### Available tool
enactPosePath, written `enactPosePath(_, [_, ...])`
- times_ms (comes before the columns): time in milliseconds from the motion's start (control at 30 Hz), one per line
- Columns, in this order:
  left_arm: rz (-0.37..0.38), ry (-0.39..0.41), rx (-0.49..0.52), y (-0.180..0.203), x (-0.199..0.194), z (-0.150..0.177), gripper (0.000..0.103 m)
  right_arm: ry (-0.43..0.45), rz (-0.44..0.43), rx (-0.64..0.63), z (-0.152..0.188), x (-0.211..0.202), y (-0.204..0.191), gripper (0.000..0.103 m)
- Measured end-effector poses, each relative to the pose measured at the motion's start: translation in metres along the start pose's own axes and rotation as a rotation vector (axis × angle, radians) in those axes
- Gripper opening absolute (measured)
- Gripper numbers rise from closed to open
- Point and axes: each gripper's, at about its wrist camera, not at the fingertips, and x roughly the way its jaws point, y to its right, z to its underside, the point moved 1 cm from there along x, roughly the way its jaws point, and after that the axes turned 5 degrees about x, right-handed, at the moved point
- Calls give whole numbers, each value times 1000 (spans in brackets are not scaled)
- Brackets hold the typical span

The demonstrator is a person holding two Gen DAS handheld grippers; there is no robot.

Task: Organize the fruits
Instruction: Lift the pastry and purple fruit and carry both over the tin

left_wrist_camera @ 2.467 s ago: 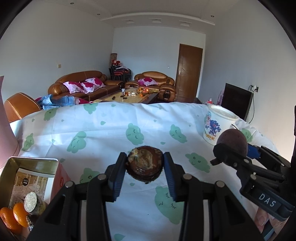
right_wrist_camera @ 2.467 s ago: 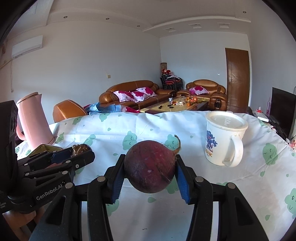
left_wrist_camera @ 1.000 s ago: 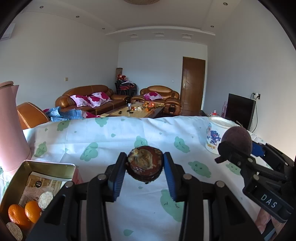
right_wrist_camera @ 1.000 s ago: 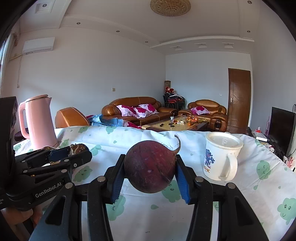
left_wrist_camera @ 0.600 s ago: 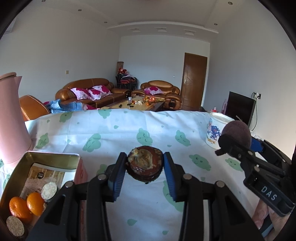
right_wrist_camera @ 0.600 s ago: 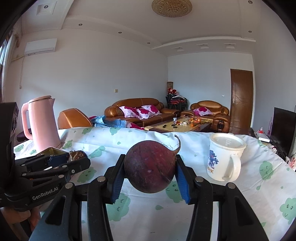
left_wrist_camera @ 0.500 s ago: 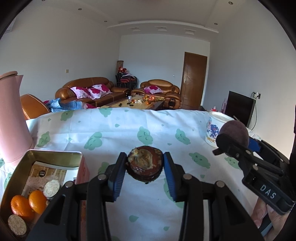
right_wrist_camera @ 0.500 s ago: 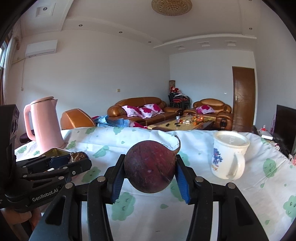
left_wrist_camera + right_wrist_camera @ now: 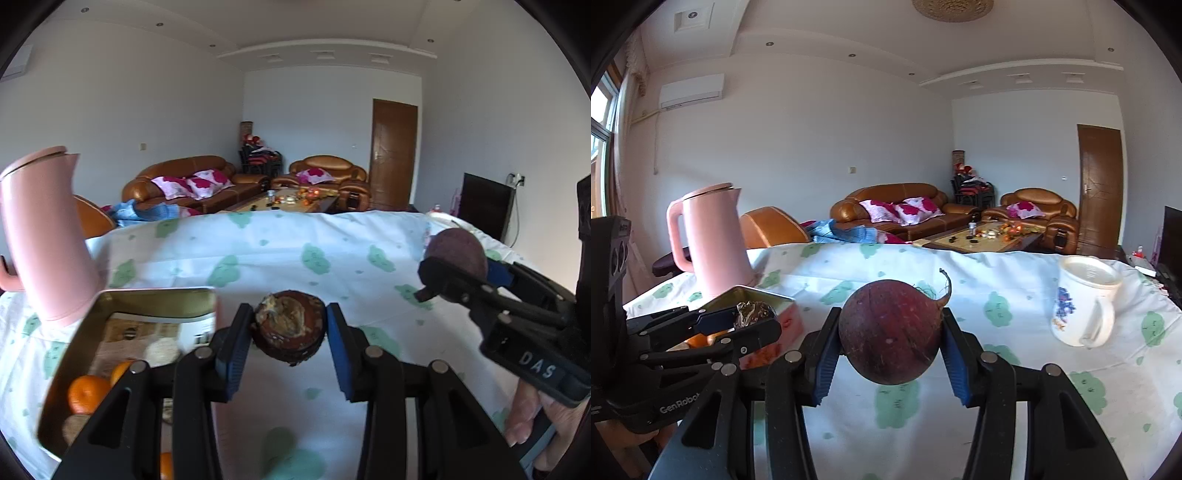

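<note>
My left gripper (image 9: 290, 339) is shut on a dark brown halved fruit (image 9: 289, 326) with a yellowish cut face, held above the cloth just right of a gold tin (image 9: 110, 299). Oranges (image 9: 86, 393) and round pale pieces lie inside the tin. My right gripper (image 9: 890, 347) is shut on a round dark red fruit (image 9: 890, 330) with a curled stem. From the left wrist view the right gripper (image 9: 448, 275) sits at the right with that dark red fruit (image 9: 456, 251). The right wrist view shows the left gripper (image 9: 750, 321) over the gold tin (image 9: 764, 295).
A pink kettle (image 9: 46, 236) stands behind the tin at the left. A white mug (image 9: 1084, 299) with a blue print stands at the right on the cloud-print tablecloth (image 9: 295, 251). A hand (image 9: 535, 417) holds the right gripper's handle. Sofas and a coffee table lie beyond.
Both grippers have shifted left across the table with their fruits. The tin and kettle now sit closer to the left gripper, and the mug has slid right in the right wrist view.
</note>
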Motion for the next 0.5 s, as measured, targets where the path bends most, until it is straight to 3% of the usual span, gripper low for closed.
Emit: enactPosePath(500, [-62, -17, -15, -48, -25, 12, 42, -36, -109, -43, 2, 8, -54, 52])
